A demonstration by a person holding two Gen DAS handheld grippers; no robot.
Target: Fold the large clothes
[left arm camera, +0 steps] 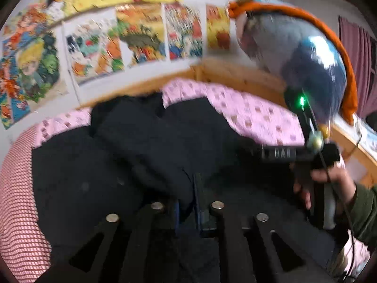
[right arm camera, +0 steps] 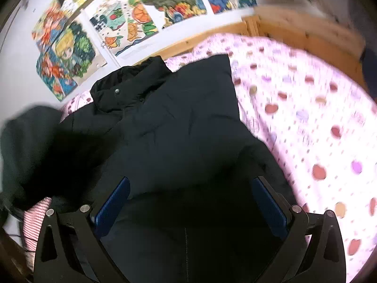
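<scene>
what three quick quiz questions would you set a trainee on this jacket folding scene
1. True or false: the right tool stands open over the black jacket.
2. What lies under the jacket? A) a pink patterned sheet B) a bare wooden floor C) a green towel
3. What does the left tool have between its pads?

Key: 1 true; 2 A; 3 a fold of the black jacket.
</scene>
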